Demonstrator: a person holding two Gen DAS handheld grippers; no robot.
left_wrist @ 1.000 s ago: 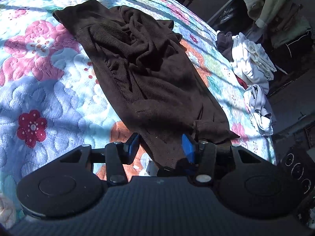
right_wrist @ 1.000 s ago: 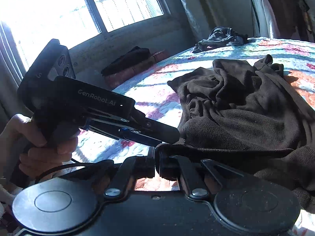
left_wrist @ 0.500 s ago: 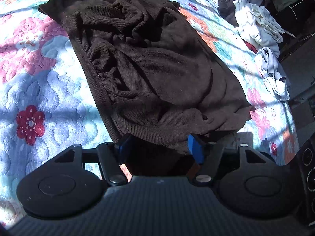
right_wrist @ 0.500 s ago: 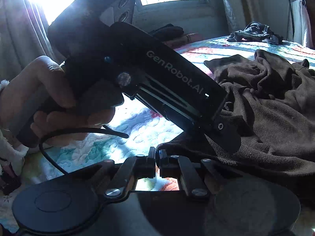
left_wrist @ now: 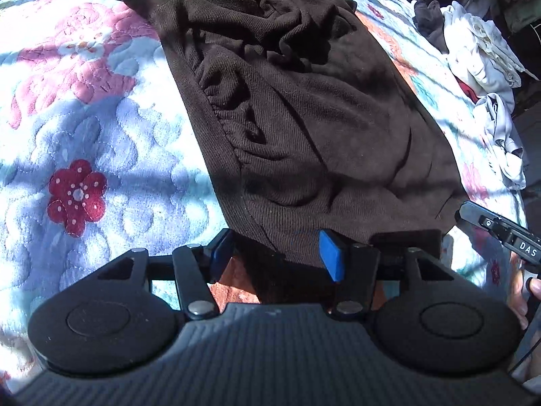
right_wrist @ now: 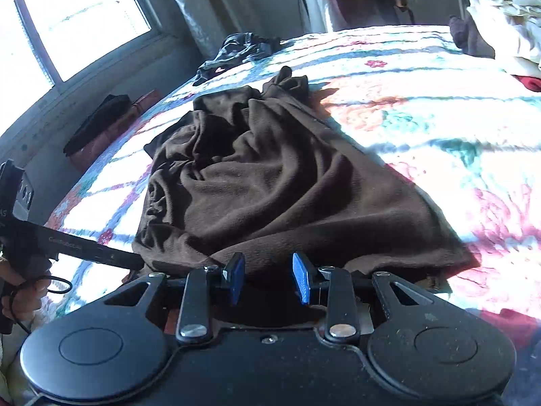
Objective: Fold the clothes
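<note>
A dark brown knitted garment [left_wrist: 304, 118] is seen spread, crumpled and creased, on a bed covered by a quilted floral bedspread [left_wrist: 84, 128] in white, pink, blue and red. The far end of the garment is bunched into folds, while the near hem lies flatter towards both cameras.

The left gripper [left_wrist: 277, 253] is held with its blue-padded fingers [left_wrist: 329, 253] spread apart, and the near edge of the garment is seen lying between and just beyond them; no pinch on the cloth is shown. The right gripper [right_wrist: 268, 277] is likewise held with its blue pads [right_wrist: 301, 277] spread, the hem of the garment [right_wrist: 270, 182] resting just ahead of and between them, not clamped.

In the right wrist view the left gripper's black body [right_wrist: 67, 247] is seen at the left edge, its tip touching the garment's near corner, with a hand [right_wrist: 20, 291] wrapped round its handle. In the left wrist view part of the right gripper [left_wrist: 500, 233] is visible at the right edge.

A heap of white clothes [left_wrist: 480, 57] is seen at the far side of the bed, and a dark crumpled garment [right_wrist: 236, 50] lies near the window [right_wrist: 74, 17].
</note>
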